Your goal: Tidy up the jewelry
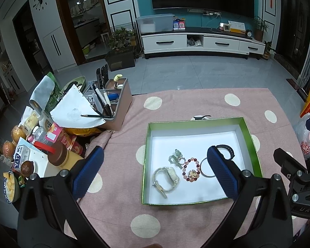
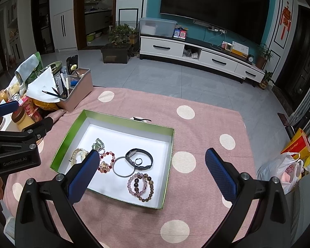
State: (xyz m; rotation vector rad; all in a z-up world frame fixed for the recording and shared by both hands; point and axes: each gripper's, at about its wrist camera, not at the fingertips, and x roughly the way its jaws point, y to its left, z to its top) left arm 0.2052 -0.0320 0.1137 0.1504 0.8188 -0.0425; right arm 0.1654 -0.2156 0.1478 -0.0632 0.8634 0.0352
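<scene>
A green box with a white floor lies on the pink dotted cloth. In it are a white watch, a green bead piece, a red bead bracelet, a silver bangle, a black band and two brown and pink bead bracelets. My left gripper is open and empty above the box's left part. My right gripper is open and empty above the box's right side.
A brown organiser with pens and a heap of food jars and packets crowd the table's left. A plastic bag and yellow bag sit at the right. A black hair clip lies behind the box.
</scene>
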